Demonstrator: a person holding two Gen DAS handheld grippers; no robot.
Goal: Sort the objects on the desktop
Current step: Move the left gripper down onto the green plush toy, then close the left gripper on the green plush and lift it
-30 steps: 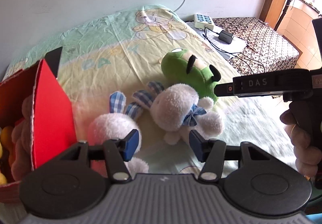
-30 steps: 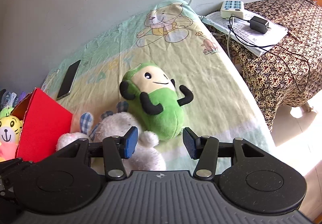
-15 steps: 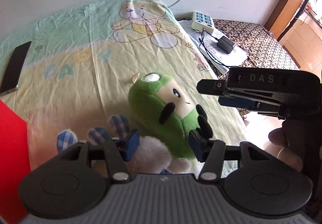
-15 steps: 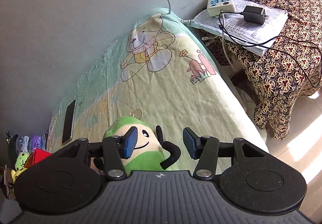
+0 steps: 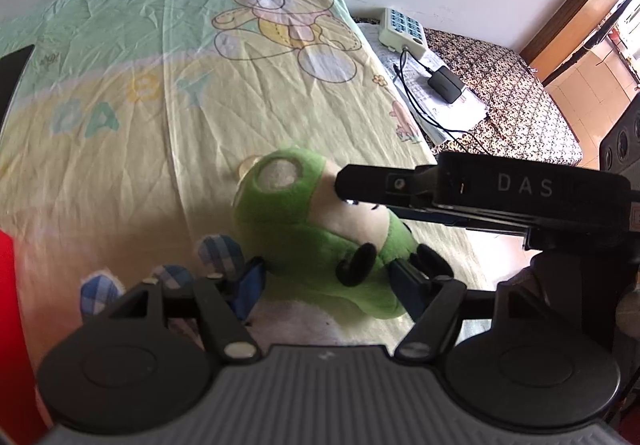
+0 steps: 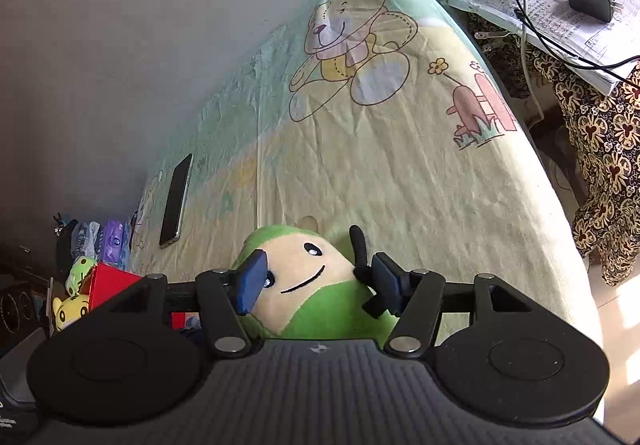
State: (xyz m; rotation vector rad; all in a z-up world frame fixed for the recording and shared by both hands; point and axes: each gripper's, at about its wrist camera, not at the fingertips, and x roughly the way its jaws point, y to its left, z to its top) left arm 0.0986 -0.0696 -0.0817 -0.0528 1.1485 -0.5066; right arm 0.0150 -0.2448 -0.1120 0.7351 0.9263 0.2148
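Green plush, a soft toy (image 6: pixel 320 301) with a cream face and black arms, lies low in the centre of both views on the pale yellow-green bedsheet (image 6: pixel 400 173). The right gripper (image 6: pixel 318 281) has its jaws spread wide to either side of the toy's face, the pads close to it but seemingly not yet squeezing, which reads as lining up for a grasp on the head. The left gripper (image 5: pixel 328 285) is also wide open, straddling the toy's lower body without pinching it. Checked blue ears (image 5: pixel 218 251) of another plush poke in at the lower left of the left view. A red box (image 6: pixel 116 279) holding other toys at the lower left of the right view is probably the sorting bin.
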